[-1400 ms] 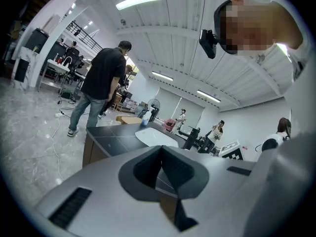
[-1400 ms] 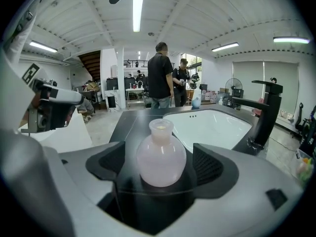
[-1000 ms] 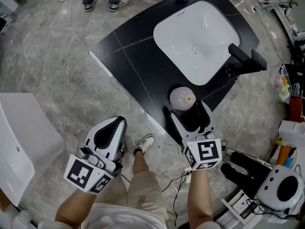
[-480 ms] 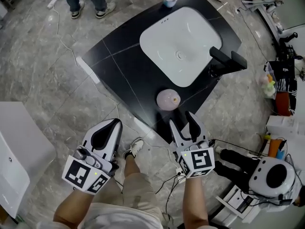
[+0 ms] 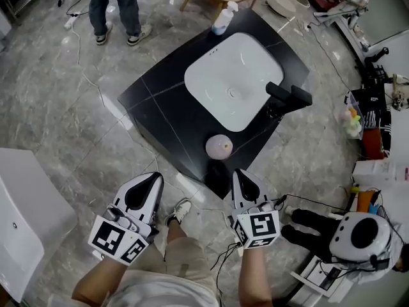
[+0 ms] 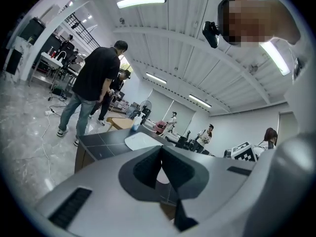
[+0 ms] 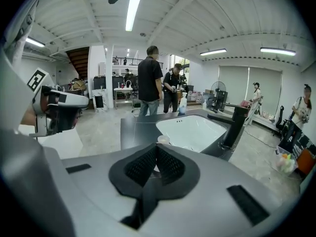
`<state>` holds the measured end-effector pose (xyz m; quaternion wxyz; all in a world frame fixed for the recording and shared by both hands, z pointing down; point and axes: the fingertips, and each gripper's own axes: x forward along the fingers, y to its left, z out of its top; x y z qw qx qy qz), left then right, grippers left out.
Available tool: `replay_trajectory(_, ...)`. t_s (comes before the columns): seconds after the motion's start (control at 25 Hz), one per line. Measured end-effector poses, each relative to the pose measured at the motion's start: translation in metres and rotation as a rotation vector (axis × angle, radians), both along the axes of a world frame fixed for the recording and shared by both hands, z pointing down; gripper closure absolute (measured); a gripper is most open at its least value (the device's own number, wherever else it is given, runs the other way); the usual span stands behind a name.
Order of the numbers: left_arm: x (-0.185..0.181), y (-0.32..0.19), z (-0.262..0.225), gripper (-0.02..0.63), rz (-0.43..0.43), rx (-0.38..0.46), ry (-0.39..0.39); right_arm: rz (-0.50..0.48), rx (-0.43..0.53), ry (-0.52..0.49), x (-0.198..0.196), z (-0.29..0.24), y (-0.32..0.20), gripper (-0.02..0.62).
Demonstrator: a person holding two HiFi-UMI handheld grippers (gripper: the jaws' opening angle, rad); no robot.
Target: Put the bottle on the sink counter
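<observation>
The bottle (image 5: 218, 146), a round pale pink-white top seen from above, stands on the black sink counter (image 5: 167, 107) near its front edge, just in front of the white basin (image 5: 233, 78). My right gripper (image 5: 245, 183) hangs a little short of it, over the counter's edge. Its jaws have just been closing and now meet with nothing between them. In the right gripper view the bottle's cap (image 7: 163, 139) peeks out just beyond the shut right gripper (image 7: 157, 149). My left gripper (image 5: 143, 192) is off the counter over the floor, shut and empty; the left gripper (image 6: 161, 149) shows its jaws together.
A black faucet (image 5: 287, 98) stands at the basin's right. A blue-and-white spray bottle (image 5: 223, 18) sits at the counter's far corner. A person (image 5: 115, 5) stands beyond the counter. Cables and equipment (image 5: 364, 235) crowd the floor at the right; a white panel (image 5: 19, 216) lies left.
The right gripper's jaws went from wide open near the bottle to shut, and it drew back from the bottle. Both grippers rose; the bottle stayed on the counter.
</observation>
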<state>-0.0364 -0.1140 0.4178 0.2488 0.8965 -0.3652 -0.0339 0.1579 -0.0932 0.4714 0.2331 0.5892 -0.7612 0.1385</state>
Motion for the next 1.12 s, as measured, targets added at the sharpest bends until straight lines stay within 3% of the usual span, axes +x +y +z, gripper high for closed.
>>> replay_trajectory(0.2, -0.014, -0.006, -0.031, 0.592, -0.012, 0.023, -0.006, -0.007, 0.008, 0.026, -0.005, -0.04, 0.009, 0.584)
replay_trajectory(0.72, -0.015, -0.01, -0.122, 0.592, 0.056, 0.18, -0.002, 0.05, 0.209, 0.043, -0.006, -0.159, 0.028, 0.584)
replay_trajectory(1.12, -0.036, -0.008, -0.187, 0.592, -0.014, 0.254, 0.05, 0.052, 0.354, 0.074, -0.003, -0.238, 0.057, 0.584)
